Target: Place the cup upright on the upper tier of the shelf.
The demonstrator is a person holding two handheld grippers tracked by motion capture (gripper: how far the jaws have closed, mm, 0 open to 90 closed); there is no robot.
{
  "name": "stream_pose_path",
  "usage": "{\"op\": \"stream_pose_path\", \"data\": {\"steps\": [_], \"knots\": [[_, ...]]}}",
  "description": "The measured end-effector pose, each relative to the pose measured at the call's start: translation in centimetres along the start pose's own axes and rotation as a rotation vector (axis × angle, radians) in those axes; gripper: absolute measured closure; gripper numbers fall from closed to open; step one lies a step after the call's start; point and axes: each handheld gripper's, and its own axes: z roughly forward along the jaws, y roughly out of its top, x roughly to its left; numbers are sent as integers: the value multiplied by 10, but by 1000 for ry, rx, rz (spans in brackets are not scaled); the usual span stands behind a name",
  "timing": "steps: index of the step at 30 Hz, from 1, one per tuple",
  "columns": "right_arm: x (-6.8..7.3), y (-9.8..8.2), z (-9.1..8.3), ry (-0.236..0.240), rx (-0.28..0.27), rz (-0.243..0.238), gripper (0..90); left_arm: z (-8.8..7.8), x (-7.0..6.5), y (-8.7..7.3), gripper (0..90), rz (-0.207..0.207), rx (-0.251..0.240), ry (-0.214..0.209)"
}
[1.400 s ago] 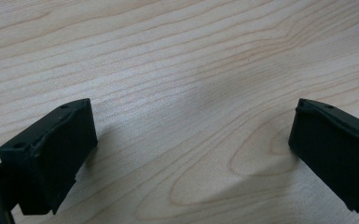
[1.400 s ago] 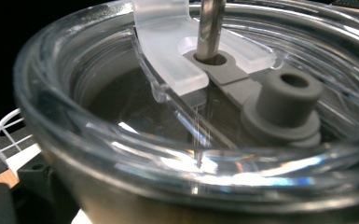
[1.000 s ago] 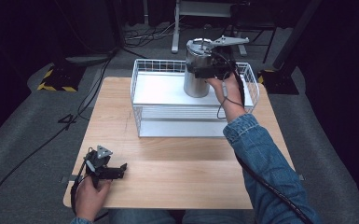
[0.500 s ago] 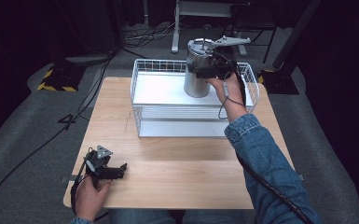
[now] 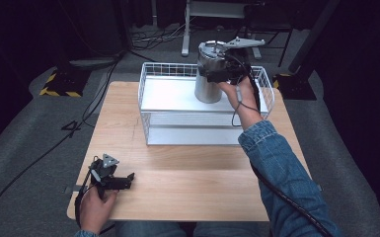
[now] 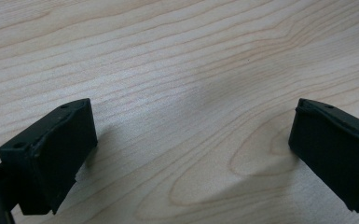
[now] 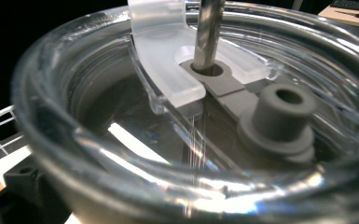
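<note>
i judge the steel tumbler (image 5: 208, 79) in the wire basket (image 5: 150, 106) heavy and slippery, so my right gripper (image 5: 222, 74), its jaws hidden, should take the body, while my left gripper (image 5: 112, 180) rests apart on the table (image 5: 187, 192).

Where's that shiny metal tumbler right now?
In the high view the metal tumbler stands in the white wire basket at the table's far side, toward its right end, with the right gripper at its upper part.

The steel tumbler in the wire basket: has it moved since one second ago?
No. In the high view the steel tumbler stands at the same spot by the back right of the wire basket, with the right gripper on it.
</note>
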Motion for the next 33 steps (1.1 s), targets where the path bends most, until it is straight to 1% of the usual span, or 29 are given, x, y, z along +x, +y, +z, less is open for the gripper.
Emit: {"op": "stream_pose_path", "data": {"steps": [4,5,6,11,13,15,17,19,20,22,25,26,33], "knots": [[0,1,-7,6,-9,8,0,0,0,0,13,0,0,0],[1,2,-12,1,-12,3,0,0,0,0,12,0,0,0],[1,2,-12,1,-12,3,0,0,0,0,12,0,0,0],[2,3,-25,10,-4,-5,0,0,0,0,12,0,0,0],[2,3,-31,14,-11,-13,0,0,0,0,12,0,0,0],[3,5,-41,20,-21,-18,0,0,0,0,12,0,0,0],[4,5,-43,22,-21,-20,0,0,0,0,12,0,0,0],[5,6,-53,31,-28,-26,0,0,0,0,12,0,0,0],[5,6,-53,31,-28,-26,0,0,0,0,12,0,0,0],[6,6,-60,37,-31,-32,0,0,0,0,12,1,1,0],[6,4,-69,45,-33,-37,0,0,0,0,12,0,0,0],[7,2,-74,57,-32,-34,0,0,0,0,12,0,0,0],[13,-9,-95,84,-32,-62,0,0,0,0,12,0,0,0]]}}
